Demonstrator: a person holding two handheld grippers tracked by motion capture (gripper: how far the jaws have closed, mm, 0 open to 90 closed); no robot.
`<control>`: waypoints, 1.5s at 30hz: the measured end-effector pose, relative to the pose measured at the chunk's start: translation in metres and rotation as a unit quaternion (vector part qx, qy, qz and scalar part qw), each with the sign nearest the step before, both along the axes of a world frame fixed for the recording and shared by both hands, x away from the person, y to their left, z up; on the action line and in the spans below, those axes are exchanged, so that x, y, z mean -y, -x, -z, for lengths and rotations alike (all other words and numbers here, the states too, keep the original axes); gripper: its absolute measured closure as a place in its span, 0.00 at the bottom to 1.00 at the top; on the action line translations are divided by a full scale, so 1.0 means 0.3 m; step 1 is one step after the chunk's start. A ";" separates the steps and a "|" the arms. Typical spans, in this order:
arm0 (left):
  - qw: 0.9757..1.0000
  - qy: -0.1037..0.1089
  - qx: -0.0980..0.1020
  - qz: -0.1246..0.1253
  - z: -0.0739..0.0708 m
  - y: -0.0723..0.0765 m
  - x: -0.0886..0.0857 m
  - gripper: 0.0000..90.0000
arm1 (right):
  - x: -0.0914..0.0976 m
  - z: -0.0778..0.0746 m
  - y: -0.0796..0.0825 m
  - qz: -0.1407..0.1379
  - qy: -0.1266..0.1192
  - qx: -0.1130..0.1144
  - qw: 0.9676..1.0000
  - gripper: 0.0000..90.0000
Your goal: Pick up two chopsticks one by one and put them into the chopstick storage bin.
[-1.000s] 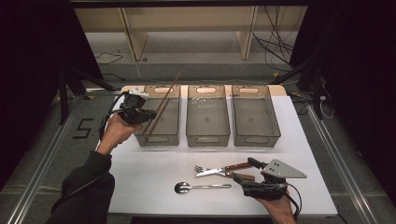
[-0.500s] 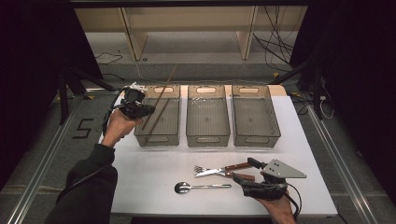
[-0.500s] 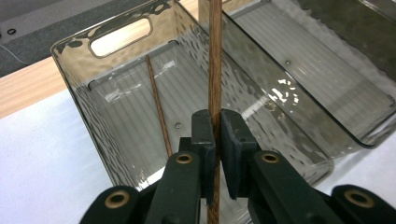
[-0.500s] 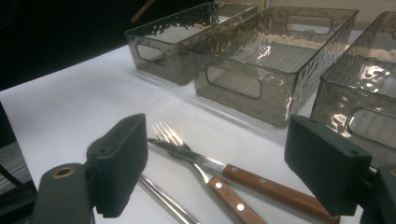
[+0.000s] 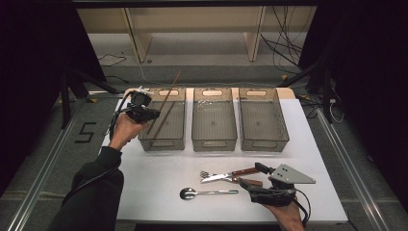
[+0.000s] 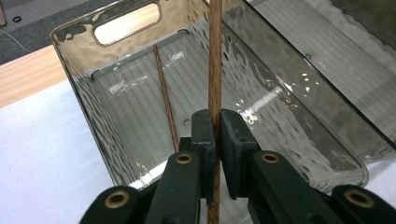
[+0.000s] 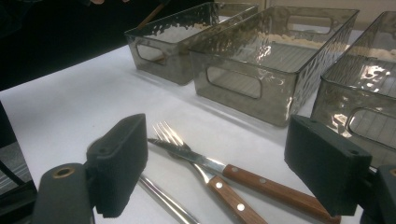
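My left gripper [image 5: 146, 114] is shut on a long wooden chopstick [image 5: 166, 101] at the left rim of the left clear bin [image 5: 161, 143]. The stick slants up and away over that bin. In the left gripper view the chopstick [image 6: 215, 70] runs straight up between the closed pads, and a second chopstick [image 6: 166, 100] lies on the bin floor [image 6: 261, 112]. My right gripper [image 5: 251, 175] rests open on the table near the front edge. A wooden-handled knife [image 7: 275, 189] and fork [image 7: 168, 135] lie between its spread jaws.
Two more clear bins, the middle one [image 5: 214, 142] and the right one [image 5: 263, 142], stand side by side on the white table [image 5: 159, 183]. A metal spoon [image 5: 207, 193] lies left of the right gripper. Shelving and cables sit on the floor beyond the table.
My left gripper has shifted a little toward the left bin and lower, carrying the chopstick with it. The right gripper and the cutlery have stayed put.
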State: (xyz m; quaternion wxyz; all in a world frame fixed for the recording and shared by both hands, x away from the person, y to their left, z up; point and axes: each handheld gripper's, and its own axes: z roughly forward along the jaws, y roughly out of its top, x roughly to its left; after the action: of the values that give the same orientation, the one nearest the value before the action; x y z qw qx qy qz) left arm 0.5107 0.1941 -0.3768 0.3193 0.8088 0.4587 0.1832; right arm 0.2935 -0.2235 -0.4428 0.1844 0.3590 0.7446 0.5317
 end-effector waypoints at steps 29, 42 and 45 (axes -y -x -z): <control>0.999 -0.007 -0.042 -0.028 0.093 -0.016 -0.008 0.92 | 0.000 0.000 0.000 0.000 0.000 0.000 1.000 0.25; 0.999 0.027 -0.024 -0.033 0.031 0.041 -0.008 0.57 | 0.000 0.000 0.001 0.000 0.000 0.001 1.000 0.25; 0.997 0.059 -0.032 -0.024 0.021 0.070 -0.013 0.48 | 0.000 0.000 0.001 -0.001 0.002 0.000 1.000 0.25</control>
State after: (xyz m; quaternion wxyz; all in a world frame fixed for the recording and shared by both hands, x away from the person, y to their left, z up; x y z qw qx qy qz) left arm 0.4897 0.1981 -0.3832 0.3470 0.7827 0.4980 0.1378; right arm 0.2932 -0.2235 -0.4429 0.1848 0.3579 0.7458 0.5307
